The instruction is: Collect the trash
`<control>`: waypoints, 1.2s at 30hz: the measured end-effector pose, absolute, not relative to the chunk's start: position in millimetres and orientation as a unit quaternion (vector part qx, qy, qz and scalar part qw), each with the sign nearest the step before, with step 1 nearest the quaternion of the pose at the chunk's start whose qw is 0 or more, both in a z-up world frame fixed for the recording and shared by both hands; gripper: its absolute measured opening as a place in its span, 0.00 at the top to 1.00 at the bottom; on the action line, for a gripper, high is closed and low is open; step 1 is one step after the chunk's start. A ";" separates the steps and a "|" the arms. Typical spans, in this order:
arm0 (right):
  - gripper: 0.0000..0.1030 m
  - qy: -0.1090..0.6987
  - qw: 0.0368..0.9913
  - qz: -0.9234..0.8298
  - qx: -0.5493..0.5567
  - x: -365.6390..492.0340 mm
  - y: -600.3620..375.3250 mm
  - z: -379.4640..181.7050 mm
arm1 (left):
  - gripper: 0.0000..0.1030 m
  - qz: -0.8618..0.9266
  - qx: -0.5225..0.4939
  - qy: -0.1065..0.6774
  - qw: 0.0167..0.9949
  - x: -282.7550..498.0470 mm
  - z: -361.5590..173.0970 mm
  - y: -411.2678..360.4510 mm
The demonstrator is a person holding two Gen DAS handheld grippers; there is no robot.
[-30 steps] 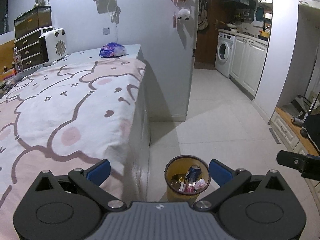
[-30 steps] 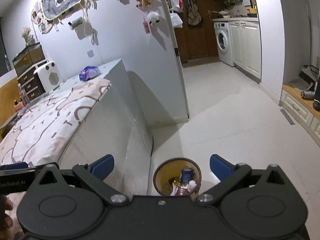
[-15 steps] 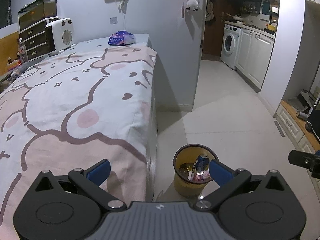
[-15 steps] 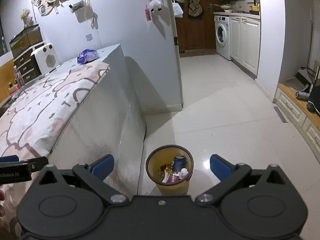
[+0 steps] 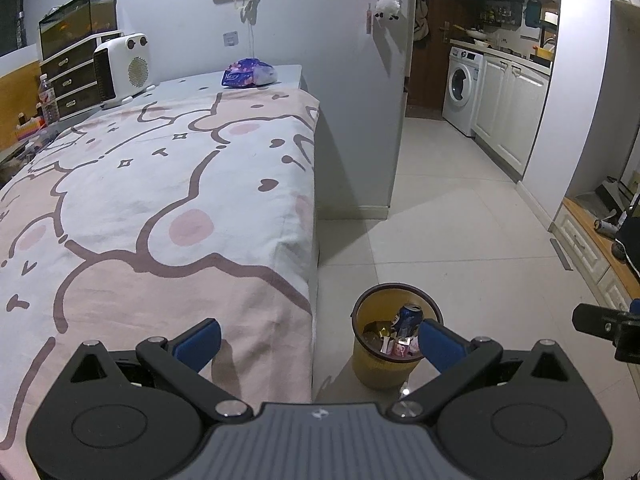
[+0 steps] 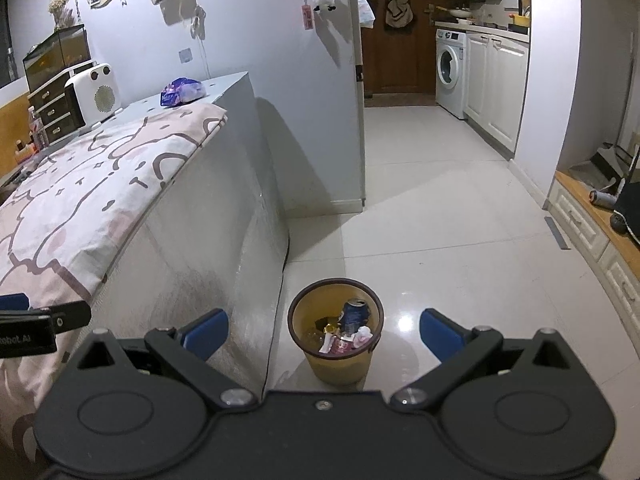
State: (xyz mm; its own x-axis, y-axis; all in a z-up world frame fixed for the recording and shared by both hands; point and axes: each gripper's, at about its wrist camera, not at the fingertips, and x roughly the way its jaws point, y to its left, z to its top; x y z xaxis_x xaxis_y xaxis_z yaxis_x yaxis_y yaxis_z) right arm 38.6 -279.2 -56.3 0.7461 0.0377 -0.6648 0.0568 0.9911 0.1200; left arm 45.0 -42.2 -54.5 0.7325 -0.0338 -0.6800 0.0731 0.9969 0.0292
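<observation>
Both tools are empty, with their blue-padded fingers spread wide. The left hand-held gripper [image 5: 318, 338] hangs over the near corner of the bed [image 5: 160, 208], whose cover shows a pink cartoon bear; the right hand-held gripper [image 6: 324, 330] hangs over the floor [image 6: 460, 232] beside the bed's grey side. Between the right one's fingers, on the tiles just off the bed's near corner, stands a yellow bin [image 6: 337, 332] holding a blue can [image 6: 354, 314] and crumpled wrappers. Compared with a second ago, both cameras have drawn back and risen: the bin sits a little farther off and more of the bed top is in view, while both pairs of fingers remain as wide apart as they were. That suggests the last piece is already dropped in and the person is turning to look for more. The likeliest remaining trash is a purple-and-white packet [image 5: 250, 73] on the grey surface at the bed's far end, near a white heater [image 5: 122, 67].
</observation>
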 end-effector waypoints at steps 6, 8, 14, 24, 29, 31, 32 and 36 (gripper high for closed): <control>0.00 0.361 0.930 -0.008 0.065 35.8 -278.5 -57.9 | 0.00 -0.028 0.026 0.367 0.930 41.7 -57.4 -38.4; 0.00 0.361 0.930 -0.009 0.062 35.3 -277.3 -58.3 | 0.00 -0.028 0.026 0.368 0.929 39.2 -58.4 -37.9; 0.00 0.363 0.930 -0.012 0.060 35.2 -275.3 -59.5 | 0.00 -0.029 0.025 0.367 0.929 37.7 -59.2 -37.9; 0.00 0.365 0.929 -0.015 0.057 35.6 -273.8 -59.4 | 0.00 -0.033 0.024 0.369 0.929 36.8 -58.9 -37.6; 0.00 0.366 0.929 -0.016 0.056 35.3 -273.2 -60.1 | 0.00 -0.034 0.023 0.369 0.929 36.6 -59.0 -37.3; 0.00 0.366 0.929 -0.017 0.056 35.4 -272.7 -60.3 | 0.00 -0.035 0.022 0.369 0.929 35.7 -59.2 -37.3; 0.00 0.366 0.929 -0.017 0.056 35.5 -272.7 -60.5 | 0.00 -0.035 0.021 0.369 0.929 35.4 -59.1 -37.5; 0.00 0.366 0.929 -0.017 0.056 35.6 -272.7 -60.5 | 0.00 -0.037 0.021 0.369 0.928 35.3 -59.0 -37.0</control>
State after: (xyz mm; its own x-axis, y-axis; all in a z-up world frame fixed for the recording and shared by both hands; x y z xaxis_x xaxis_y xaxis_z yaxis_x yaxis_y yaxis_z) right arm 35.6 -272.7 -60.5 0.7311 0.0097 -0.6822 0.0723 0.9932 0.0916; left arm 35.3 -37.0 -59.0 0.7250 -0.0529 -0.6867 0.0835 0.9964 0.0115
